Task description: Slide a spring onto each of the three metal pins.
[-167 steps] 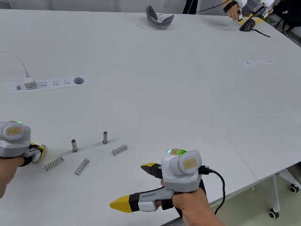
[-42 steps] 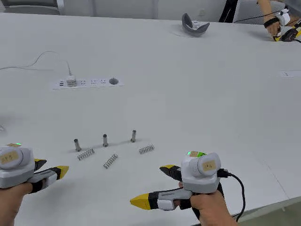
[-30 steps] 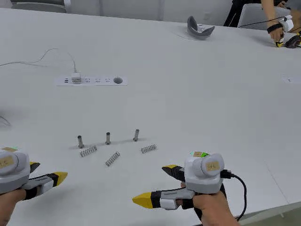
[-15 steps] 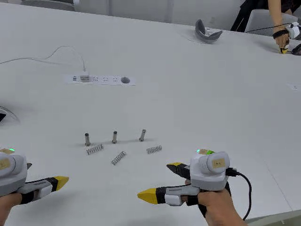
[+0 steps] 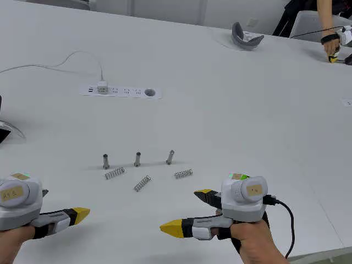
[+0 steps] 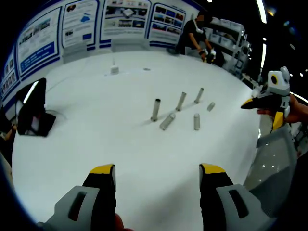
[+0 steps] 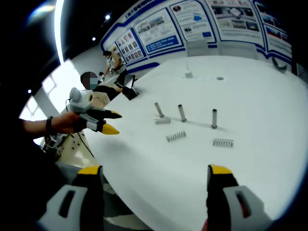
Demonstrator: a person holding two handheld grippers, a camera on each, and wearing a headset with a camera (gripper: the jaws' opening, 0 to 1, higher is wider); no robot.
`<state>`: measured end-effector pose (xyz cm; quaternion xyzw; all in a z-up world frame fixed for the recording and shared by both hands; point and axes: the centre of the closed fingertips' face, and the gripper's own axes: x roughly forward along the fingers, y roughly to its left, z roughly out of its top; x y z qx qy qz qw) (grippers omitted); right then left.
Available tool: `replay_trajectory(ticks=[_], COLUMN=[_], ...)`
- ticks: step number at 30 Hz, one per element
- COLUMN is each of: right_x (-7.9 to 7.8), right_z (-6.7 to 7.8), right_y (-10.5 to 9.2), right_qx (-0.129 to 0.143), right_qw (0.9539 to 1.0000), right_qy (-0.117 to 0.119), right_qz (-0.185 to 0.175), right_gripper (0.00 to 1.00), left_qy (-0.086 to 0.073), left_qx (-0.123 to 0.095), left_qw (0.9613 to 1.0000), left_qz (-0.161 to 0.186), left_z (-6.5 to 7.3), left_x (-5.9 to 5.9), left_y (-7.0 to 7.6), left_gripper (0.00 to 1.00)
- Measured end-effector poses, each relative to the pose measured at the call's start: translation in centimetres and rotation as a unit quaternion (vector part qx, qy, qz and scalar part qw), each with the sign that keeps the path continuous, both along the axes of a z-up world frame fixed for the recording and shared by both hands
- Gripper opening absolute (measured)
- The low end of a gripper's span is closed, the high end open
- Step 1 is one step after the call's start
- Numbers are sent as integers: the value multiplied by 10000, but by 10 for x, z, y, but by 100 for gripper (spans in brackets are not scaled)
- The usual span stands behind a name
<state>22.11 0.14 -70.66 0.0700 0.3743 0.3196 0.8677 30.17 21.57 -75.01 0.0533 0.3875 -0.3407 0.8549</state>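
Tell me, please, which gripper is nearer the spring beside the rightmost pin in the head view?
Right. The right gripper is just short of that spring, on the person's side; the left gripper is much farther, off to the spring's left.

Grey cylindrical metal pins (image 5: 137,159): smooth, dull sheen.
Coiled wire springs (image 5: 142,183): bare metal, faintly shiny.
White tabletop (image 5: 247,110): smooth, matt.
Left tongs (image 6: 157,169), right tongs (image 7: 154,169): matt plastic, grey with yellow tips.
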Motion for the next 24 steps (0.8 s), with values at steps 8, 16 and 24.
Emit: replay_trajectory(ticks=[8,16,24], right_x=[-2,-4,-4], right_z=[2,2,2], right_y=[-8,-12,-12], right_qx=[-27,-37,-35], right_qw=[10000,9999,9998], right_qy=[-10,6,10], right_qz=[-78,-158,-179], right_gripper=[90,90,90], left_qy=[8,36,51], left_qx=[0,-49,-104], left_qw=[9997,9992,9992], left_qz=[-228,-383,-395], left_z=[-4,-7,-9], left_x=[4,8,14], left_y=[-16,-32,-40], left_gripper=[71,70,66])
